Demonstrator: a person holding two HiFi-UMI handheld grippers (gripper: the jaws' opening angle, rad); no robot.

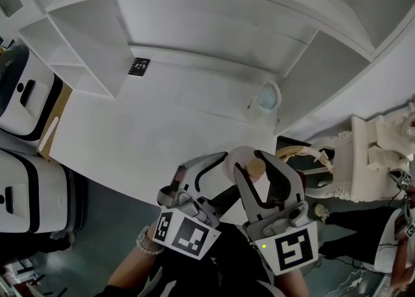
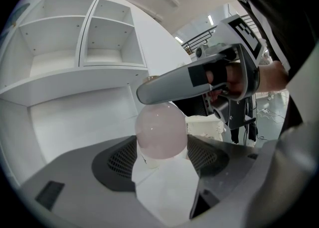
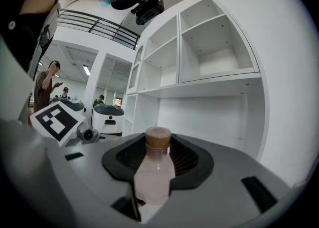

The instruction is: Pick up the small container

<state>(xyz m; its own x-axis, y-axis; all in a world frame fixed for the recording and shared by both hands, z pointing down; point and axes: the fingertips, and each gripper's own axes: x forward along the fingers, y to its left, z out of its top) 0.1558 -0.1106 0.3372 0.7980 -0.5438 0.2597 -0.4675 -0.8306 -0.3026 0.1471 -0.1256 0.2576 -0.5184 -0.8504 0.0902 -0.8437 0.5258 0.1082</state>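
Holding the small container (image 1: 241, 161), a pink bottle with a brown cap, up in the air at the lower middle of the head view, close to the near edge of the white table (image 1: 149, 133). Clamped by the right gripper (image 3: 155, 145): jaws standing rather wide, pads pressed on both sides of the pink body, cap toward the far end of the jaws. Met from the other side by the left gripper (image 2: 162, 145), jaws also spread, with the round bottom of the bottle filling the gap between the pads and seeming to touch both. In the left gripper view, one finger of the right gripper lying across just above the bottle. On the table, toward the upper right, a pale bowl (image 1: 268, 96); toward the upper left, a black marker tag (image 1: 139, 67).
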